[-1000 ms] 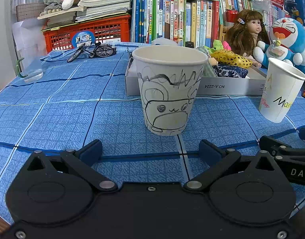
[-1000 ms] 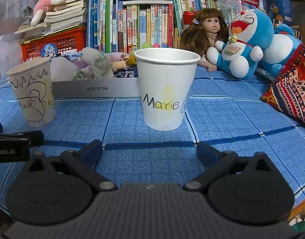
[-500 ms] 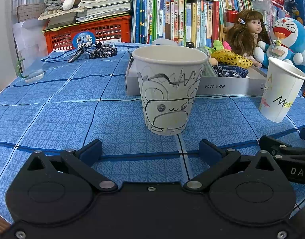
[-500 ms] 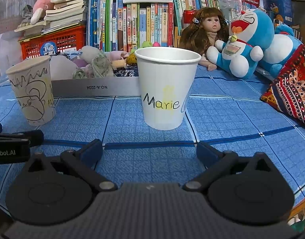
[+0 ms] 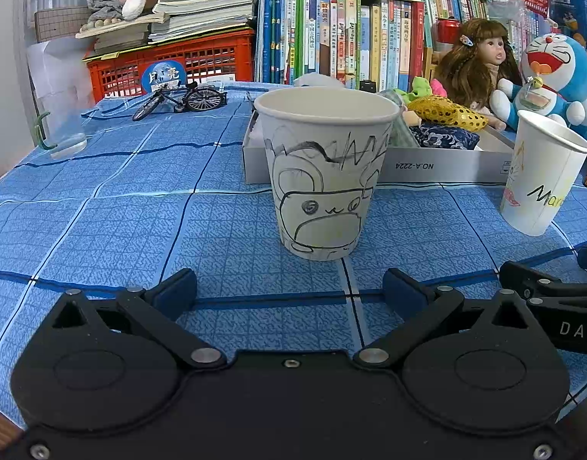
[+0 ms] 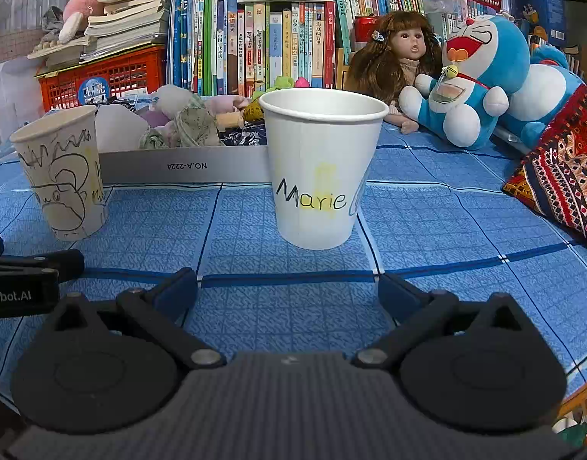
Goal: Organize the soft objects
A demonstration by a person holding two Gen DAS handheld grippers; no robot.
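Note:
A paper cup with a drawn animal (image 5: 324, 176) stands on the blue tablecloth just ahead of my left gripper (image 5: 289, 287), which is open and empty. A white cup lettered "Marie" (image 6: 320, 168) stands ahead of my right gripper (image 6: 287, 285), also open and empty. Behind both cups lies a shallow grey box (image 6: 186, 168) holding several soft items: a yellow sequinned piece (image 5: 443, 113), a dark blue patterned pouch (image 5: 446, 136), pale cloth toys (image 6: 182, 122). Each gripper's side shows in the other's view: the right gripper (image 5: 550, 295), the left gripper (image 6: 28, 272).
A doll (image 6: 400, 53) and a blue cat plush (image 6: 477, 76) sit at the back right beside a patterned cushion (image 6: 561, 180). Books (image 5: 331, 30) and a red crate (image 5: 170, 61) line the back. A toy bicycle (image 5: 182, 99) and a glass mug (image 5: 59, 115) stand far left.

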